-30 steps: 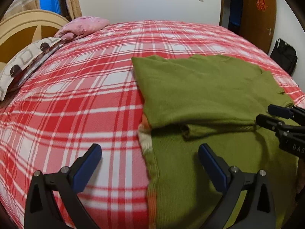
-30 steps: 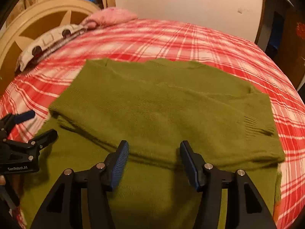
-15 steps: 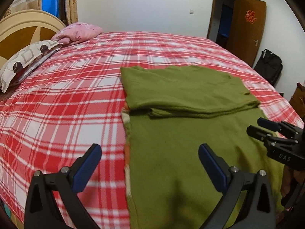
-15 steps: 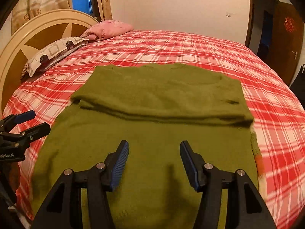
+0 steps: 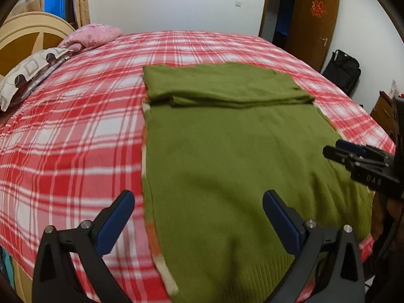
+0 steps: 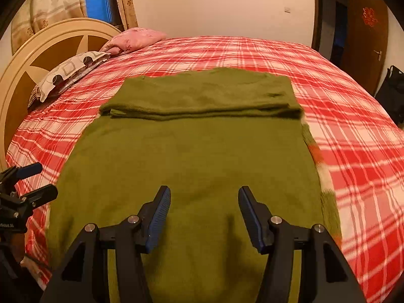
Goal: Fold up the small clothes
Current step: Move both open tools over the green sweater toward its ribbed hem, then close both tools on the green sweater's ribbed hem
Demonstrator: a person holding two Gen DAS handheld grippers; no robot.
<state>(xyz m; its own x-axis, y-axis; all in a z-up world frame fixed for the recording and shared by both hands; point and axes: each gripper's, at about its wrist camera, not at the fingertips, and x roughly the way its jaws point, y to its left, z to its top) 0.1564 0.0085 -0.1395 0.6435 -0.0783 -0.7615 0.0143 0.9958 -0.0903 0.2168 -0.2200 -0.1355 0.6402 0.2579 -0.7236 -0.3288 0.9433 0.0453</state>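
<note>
Two hand-held grippers hang over the near edge of a bed (image 5: 63, 131), both released, nothing between the jaws. Left to right: headboard (image 6: 22, 80) and a patterned pillow (image 5: 27, 73) with a pink pillow (image 5: 93, 34) at the far left; a wide strip of bare red-and-white plaid cover beside them gives open room. Left hand-held gripper (image 5: 198, 217) straddles the left side edge of the green sweater (image 5: 227, 151), one finger over plaid, the other over knit. The sweater lies flat at mid-bed, long axis running from the near bed edge away toward the far wall; ribbed hem nearest, and the far end carries a folded-over band lying crosswise. An orange and cream strip shows along each side edge. Right hand-held gripper (image 6: 204, 214) hovers over the sweater's near half, both fingers above knit, jaws moderately apart. More bare plaid lies right of the sweater. At the far right, beyond the bed edge, stand a brown door (image 5: 313, 20) and a black bag (image 5: 342, 70).
</note>
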